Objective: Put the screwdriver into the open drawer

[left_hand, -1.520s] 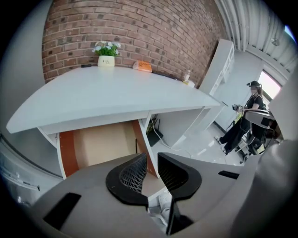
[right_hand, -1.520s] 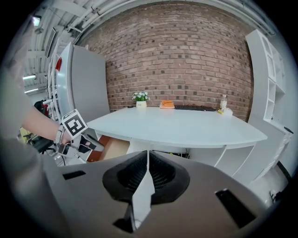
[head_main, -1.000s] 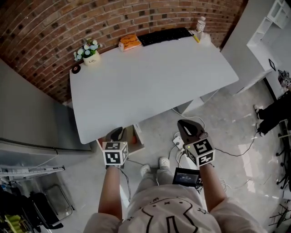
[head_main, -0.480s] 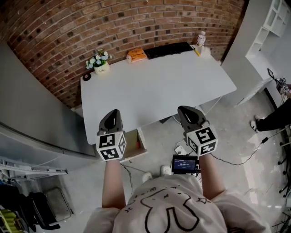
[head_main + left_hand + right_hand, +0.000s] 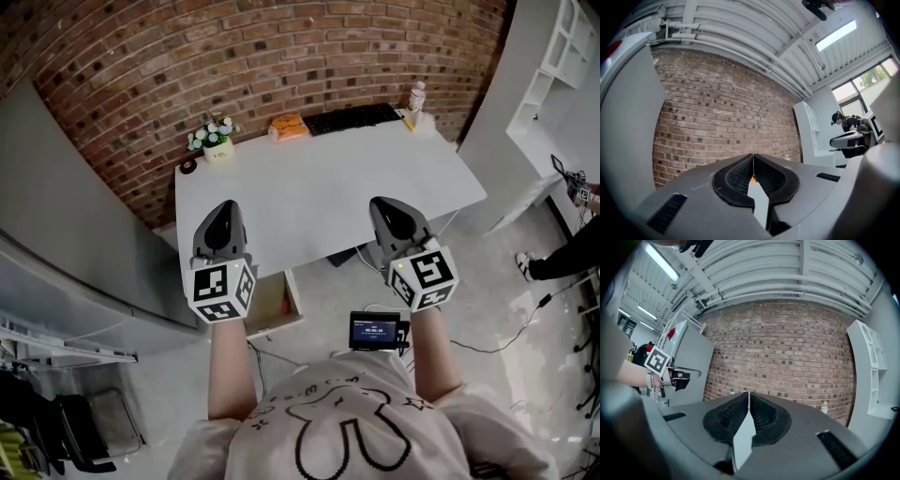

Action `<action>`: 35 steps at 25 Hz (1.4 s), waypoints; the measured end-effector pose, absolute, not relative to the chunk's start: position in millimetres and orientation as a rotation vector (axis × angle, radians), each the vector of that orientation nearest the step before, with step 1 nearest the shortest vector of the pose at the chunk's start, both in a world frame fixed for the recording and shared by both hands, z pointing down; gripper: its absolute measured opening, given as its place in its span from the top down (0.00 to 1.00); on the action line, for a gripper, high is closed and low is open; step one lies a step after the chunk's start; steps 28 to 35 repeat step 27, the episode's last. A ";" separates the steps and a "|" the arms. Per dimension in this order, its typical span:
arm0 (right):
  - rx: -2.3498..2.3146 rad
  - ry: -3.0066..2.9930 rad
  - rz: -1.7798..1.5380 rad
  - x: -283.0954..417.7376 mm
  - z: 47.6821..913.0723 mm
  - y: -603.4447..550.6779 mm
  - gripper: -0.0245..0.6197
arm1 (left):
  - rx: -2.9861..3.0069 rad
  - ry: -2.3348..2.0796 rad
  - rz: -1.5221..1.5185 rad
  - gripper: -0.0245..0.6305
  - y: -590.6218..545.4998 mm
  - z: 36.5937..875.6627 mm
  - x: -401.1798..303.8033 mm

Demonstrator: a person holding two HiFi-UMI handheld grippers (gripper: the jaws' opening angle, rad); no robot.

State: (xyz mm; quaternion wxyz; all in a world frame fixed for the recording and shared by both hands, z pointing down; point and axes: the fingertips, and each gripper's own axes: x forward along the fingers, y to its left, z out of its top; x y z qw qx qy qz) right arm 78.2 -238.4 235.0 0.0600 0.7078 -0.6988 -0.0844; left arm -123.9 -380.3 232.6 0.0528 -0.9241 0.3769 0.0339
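A thin yellow object [image 5: 410, 122], possibly the screwdriver, lies at the white table's [image 5: 319, 192] far right corner beside a small bottle [image 5: 417, 96]. Below the table's near left edge, the open drawer [image 5: 273, 302] shows a wood-coloured inside. My left gripper [image 5: 223, 212] hangs over the table's near left edge, above the drawer. To its right, my right gripper [image 5: 386, 208] is over the near edge too. Both are shut and empty, with the jaws touching in the left gripper view [image 5: 753, 157] and nearly so in the right gripper view [image 5: 748, 394]. Each points at the brick wall.
Along the table's back edge sit a flower pot [image 5: 215, 143], an orange packet [image 5: 287, 126] and a black keyboard [image 5: 354, 118]. A grey cabinet [image 5: 66, 253] stands at the left, white shelving [image 5: 562, 56] at the right. A person's legs [image 5: 562, 258] show at the right edge.
Both grippers have risen from low in front of the table to its near edge. The head camera has pulled back, so the table looks smaller and farther off.
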 end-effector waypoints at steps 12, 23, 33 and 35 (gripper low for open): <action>2.167 -2.105 -0.354 69.2 213.7 -238.7 0.92 | -2.744 1.090 0.137 0.94 -371.5 208.4 -132.2; 2.239 -2.026 -0.428 80.6 193.2 -228.6 0.92 | -2.720 1.097 0.176 0.94 -371.7 196.5 -143.6; 2.269 -1.992 -0.426 87.0 191.2 -224.6 0.92 | -2.716 1.097 0.182 0.94 -372.2 195.3 -148.8; 2.269 -1.992 -0.426 87.0 191.2 -224.6 0.92 | -2.716 1.097 0.182 0.94 -372.2 195.3 -148.8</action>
